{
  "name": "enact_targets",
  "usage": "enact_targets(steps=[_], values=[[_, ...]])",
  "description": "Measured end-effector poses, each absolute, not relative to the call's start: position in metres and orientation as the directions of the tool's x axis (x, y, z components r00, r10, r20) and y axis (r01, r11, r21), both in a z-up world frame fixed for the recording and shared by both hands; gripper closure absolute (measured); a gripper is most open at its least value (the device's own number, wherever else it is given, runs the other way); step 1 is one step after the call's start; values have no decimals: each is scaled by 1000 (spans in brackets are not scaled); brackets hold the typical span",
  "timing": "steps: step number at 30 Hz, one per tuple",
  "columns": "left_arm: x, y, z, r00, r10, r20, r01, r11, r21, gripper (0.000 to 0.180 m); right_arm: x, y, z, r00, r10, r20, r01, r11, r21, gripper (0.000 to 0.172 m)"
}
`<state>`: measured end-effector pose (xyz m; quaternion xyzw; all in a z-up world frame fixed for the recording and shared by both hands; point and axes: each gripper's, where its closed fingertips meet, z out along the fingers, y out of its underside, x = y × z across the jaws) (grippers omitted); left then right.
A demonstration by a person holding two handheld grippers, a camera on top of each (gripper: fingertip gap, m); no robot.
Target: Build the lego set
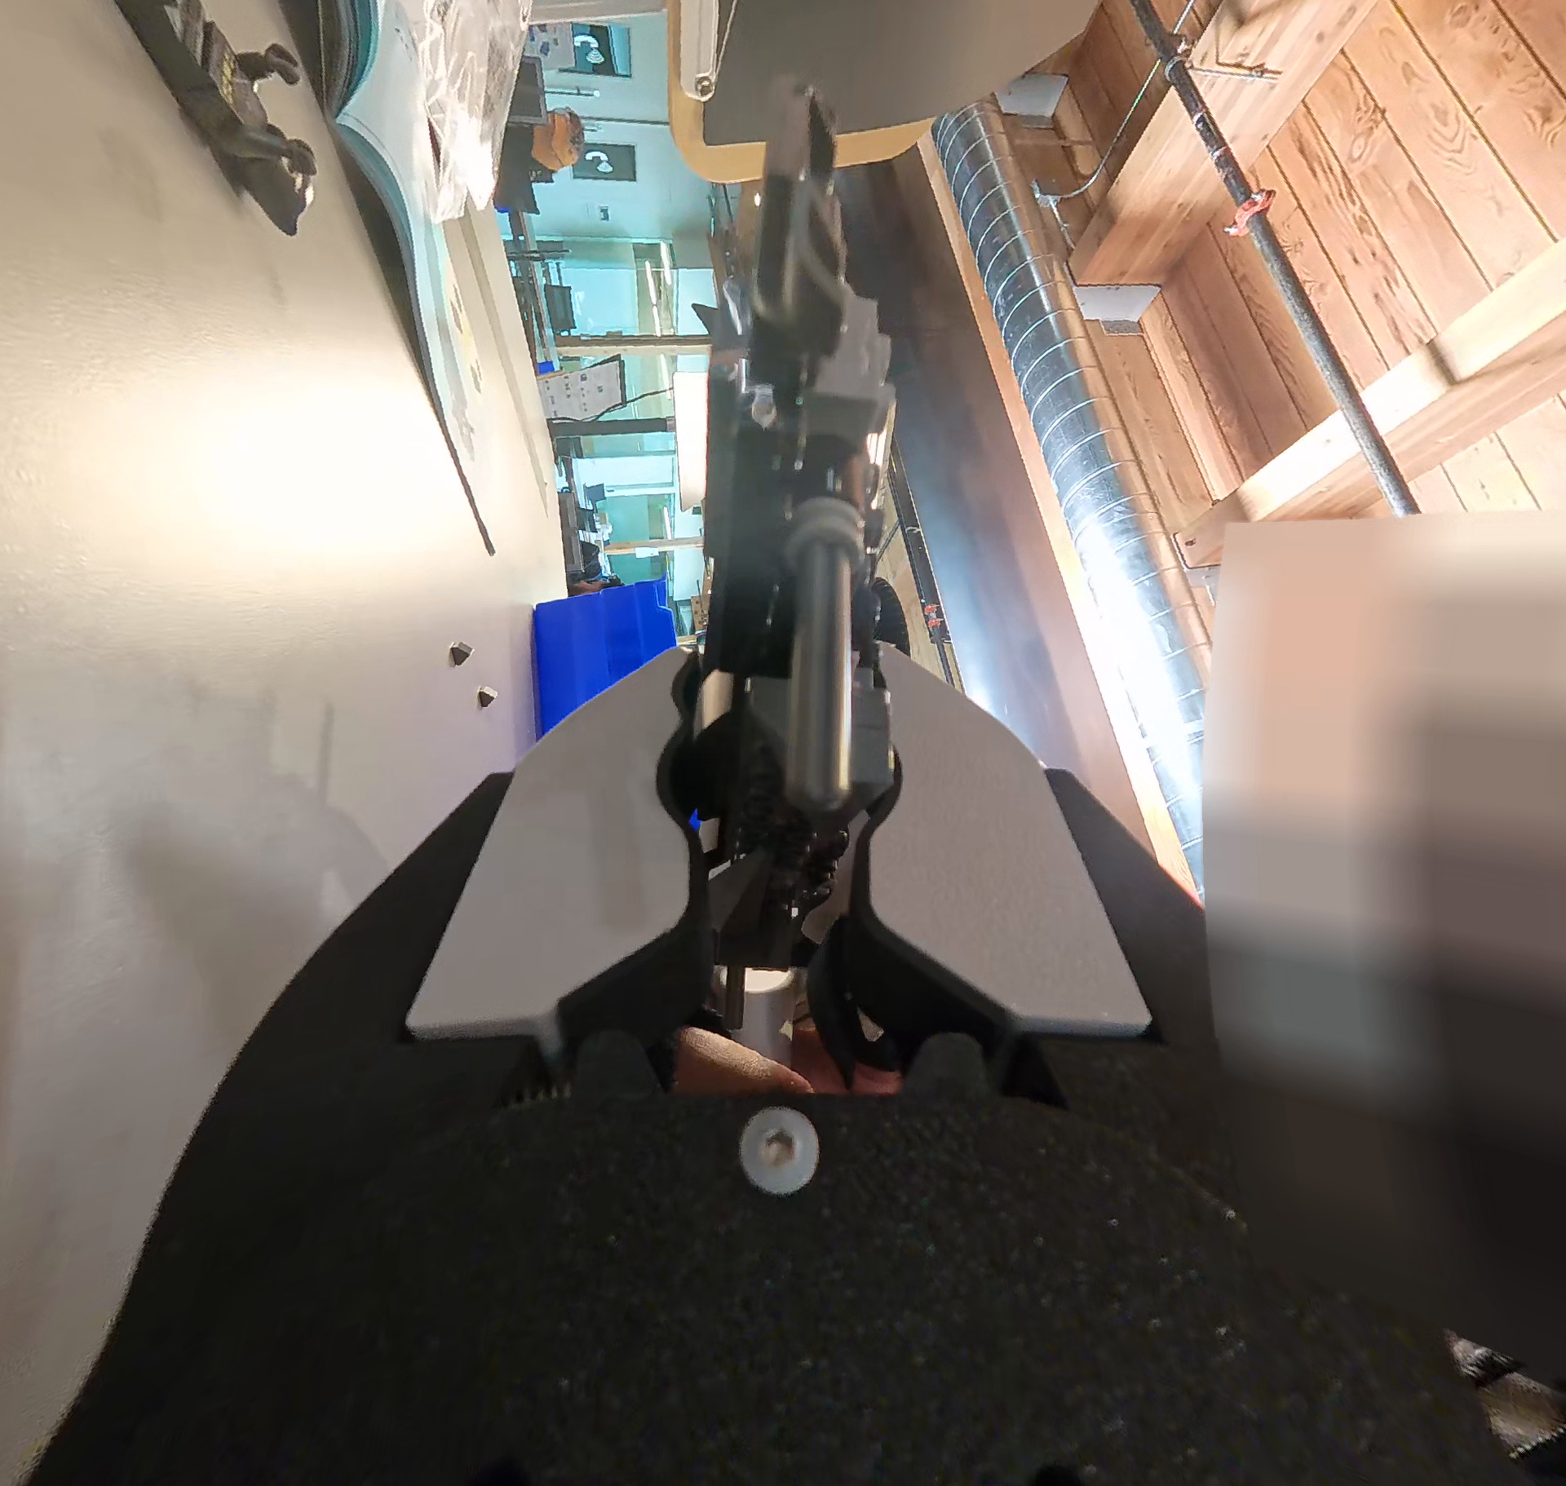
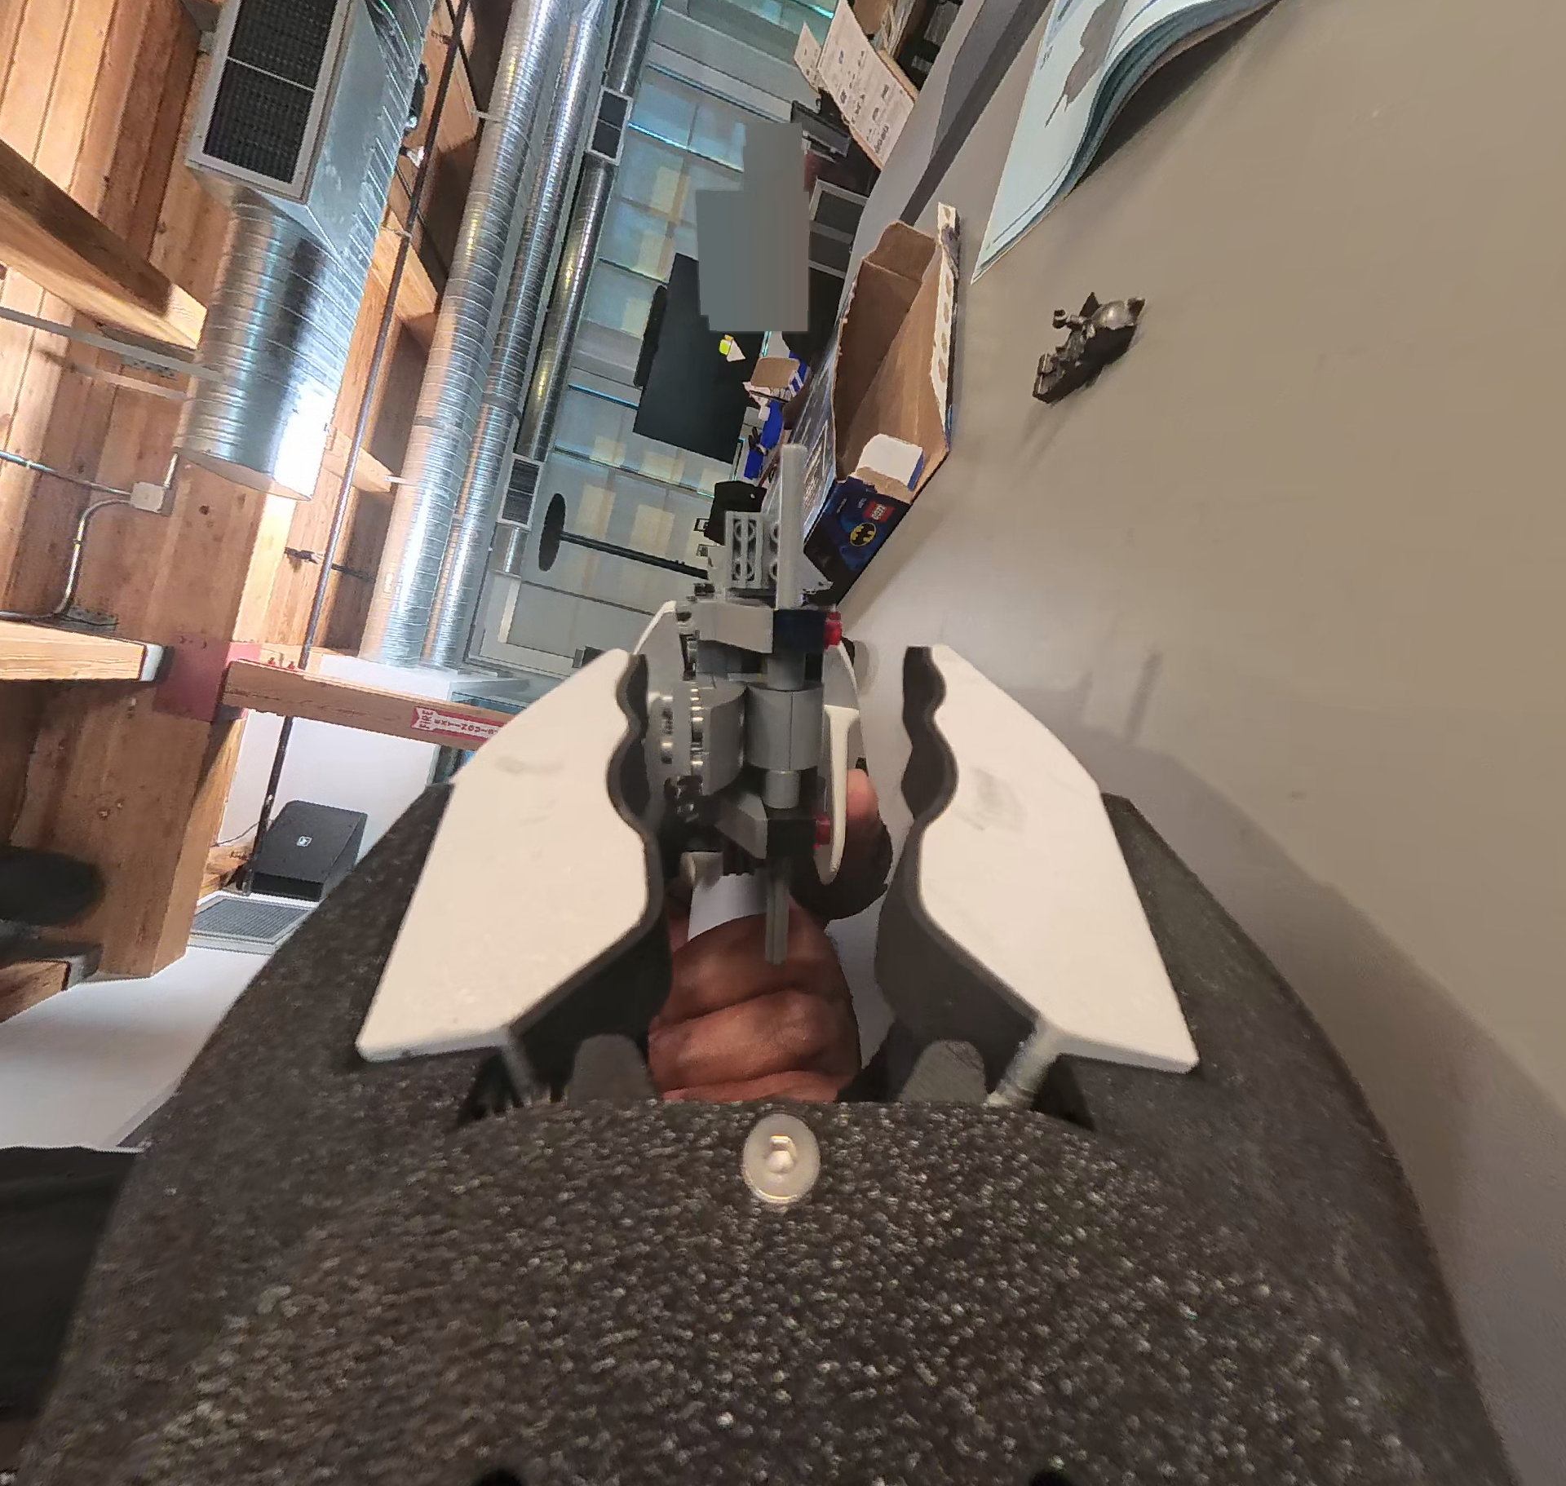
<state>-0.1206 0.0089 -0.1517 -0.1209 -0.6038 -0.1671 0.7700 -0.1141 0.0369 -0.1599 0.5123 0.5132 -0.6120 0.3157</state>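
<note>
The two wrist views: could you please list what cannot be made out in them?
- Left wrist view: a blur patch covers the right side; the toy brick model is out of focus.
- Right wrist view: a grey patch hides part of the background; the small dark piece on the table is too small to identify.

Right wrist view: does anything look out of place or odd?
Nothing damaged. The grey brick model sits between the right gripper's fingers, yet one pad stands clear of it. A dark brick piece lies alone on the table; a cardboard box lies open.
</note>
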Motion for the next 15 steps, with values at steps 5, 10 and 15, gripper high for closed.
enact_targets(steps=[5,10,15], values=[[-122,8,-153,196,-122,973,404,914,33,147,-116,38,-160,-277,147,-950,908,-282,-308,108],[-122,12,-163,101,-146,984,426,900,90,147,-121,42,-165,-263,174,-949,903,-301,-305,108],[-122,13,-170,20,-111,994,446,890,91,147,-124,47,-166,-267,196,-944,897,-308,-318,106]])
